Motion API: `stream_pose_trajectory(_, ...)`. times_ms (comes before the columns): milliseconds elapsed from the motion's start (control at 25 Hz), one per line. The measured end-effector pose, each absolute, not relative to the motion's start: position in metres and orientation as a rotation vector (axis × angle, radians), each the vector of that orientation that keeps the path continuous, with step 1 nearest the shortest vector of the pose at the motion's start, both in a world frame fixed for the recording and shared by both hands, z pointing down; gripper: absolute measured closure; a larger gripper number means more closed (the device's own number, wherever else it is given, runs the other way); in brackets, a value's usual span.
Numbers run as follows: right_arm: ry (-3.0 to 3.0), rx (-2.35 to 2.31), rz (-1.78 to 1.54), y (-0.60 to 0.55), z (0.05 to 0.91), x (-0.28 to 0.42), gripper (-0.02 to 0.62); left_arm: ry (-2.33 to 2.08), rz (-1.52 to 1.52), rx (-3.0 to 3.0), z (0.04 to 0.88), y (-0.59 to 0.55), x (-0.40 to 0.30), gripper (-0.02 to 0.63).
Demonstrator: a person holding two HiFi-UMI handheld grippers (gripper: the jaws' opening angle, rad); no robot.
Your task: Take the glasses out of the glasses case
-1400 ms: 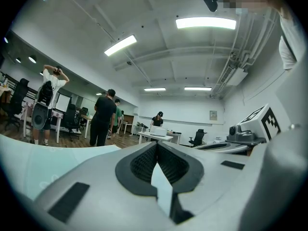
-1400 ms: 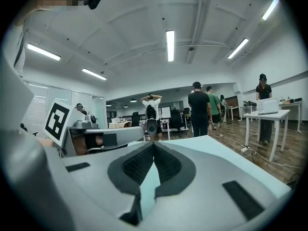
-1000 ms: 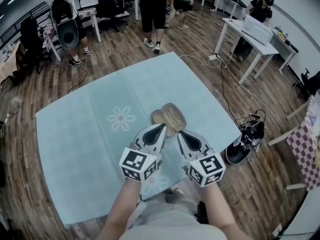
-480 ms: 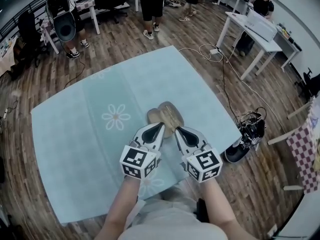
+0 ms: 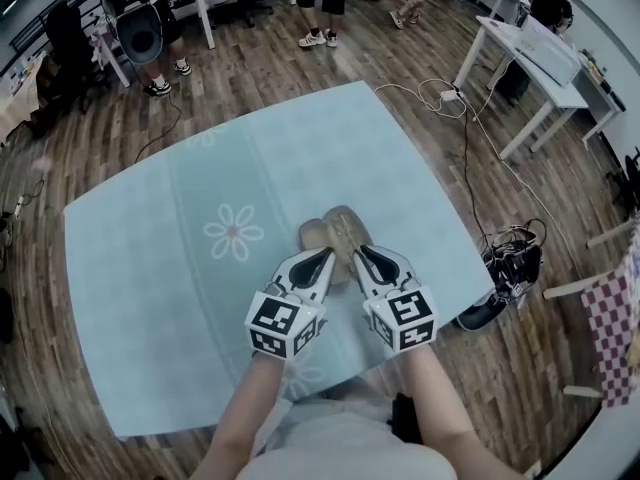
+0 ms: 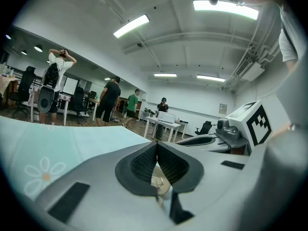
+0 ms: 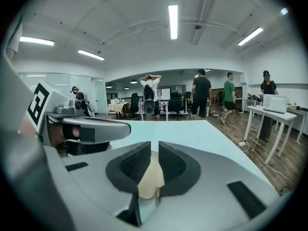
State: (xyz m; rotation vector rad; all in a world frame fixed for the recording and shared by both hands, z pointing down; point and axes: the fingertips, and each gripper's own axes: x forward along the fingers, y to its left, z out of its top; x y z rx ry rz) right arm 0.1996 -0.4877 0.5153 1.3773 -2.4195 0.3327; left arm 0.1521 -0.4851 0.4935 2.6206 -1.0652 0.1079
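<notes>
— What's around?
— A white desk [image 5: 530, 63] stands far right, with a cable [image 5: 468, 153] on the floor. The open glasses case [image 5: 338, 234] lies on the teal tablecloth [image 5: 140, 288], right of its daisy [image 5: 233, 233].
— My grippers?
— Both reach in from the near edge, tips at the case. Your left gripper [image 5: 324, 256] has its jaws together. Your right gripper [image 5: 362, 252] has just been opening, its jaws narrowly apart over the case.

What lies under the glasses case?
The glasses case lies on a pale blue tablecloth with a flower print. The table itself is hidden by the cloth.
</notes>
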Motion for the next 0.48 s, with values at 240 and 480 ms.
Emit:
stream_pose_trajectory(240, -2.335, 1.293, 0.331, -0.512, 0.548, 0.200, 0.534, -1.074, 0.134, 2.575, 0.511, -0.499, 0.153, 0.597)
stream_pose_trajectory(480, -2.253, 1.242, 0.350, -0.529, 0.578, 0.201, 0.500, -1.078, 0.147, 2.540, 0.524, -0.508, 0.153, 0.597)
